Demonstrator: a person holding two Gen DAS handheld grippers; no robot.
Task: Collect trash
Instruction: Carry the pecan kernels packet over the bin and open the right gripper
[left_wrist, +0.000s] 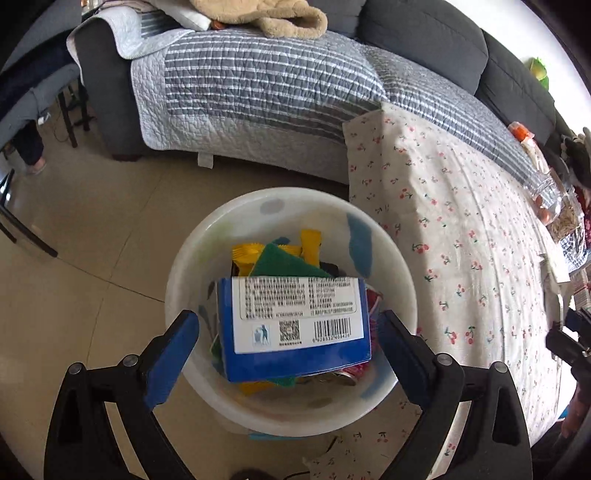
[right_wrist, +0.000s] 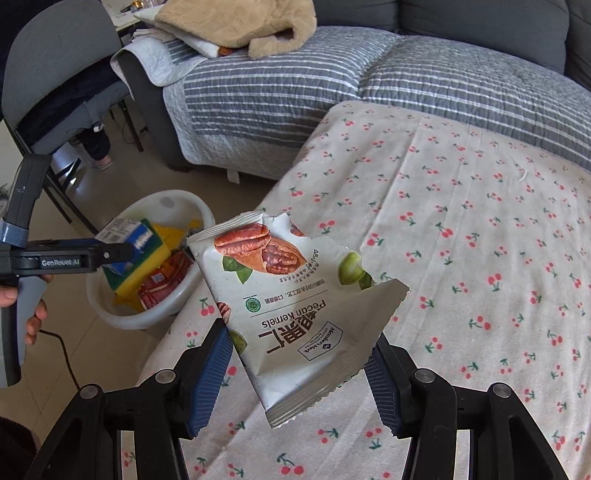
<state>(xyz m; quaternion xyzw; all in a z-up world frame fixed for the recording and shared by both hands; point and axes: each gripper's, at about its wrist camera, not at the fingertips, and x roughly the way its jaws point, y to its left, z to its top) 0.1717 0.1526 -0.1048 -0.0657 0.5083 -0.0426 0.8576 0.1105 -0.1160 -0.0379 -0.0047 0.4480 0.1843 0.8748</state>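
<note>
Cherry-print tablecloth, partly behind claw-held pecan packet.

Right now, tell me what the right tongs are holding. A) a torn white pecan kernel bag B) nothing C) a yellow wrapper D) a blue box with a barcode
A: the right tongs grip a torn white pecan kernel bag above the cherry-print cloth; the blue box sits between the left tongs over the white bin.
</note>
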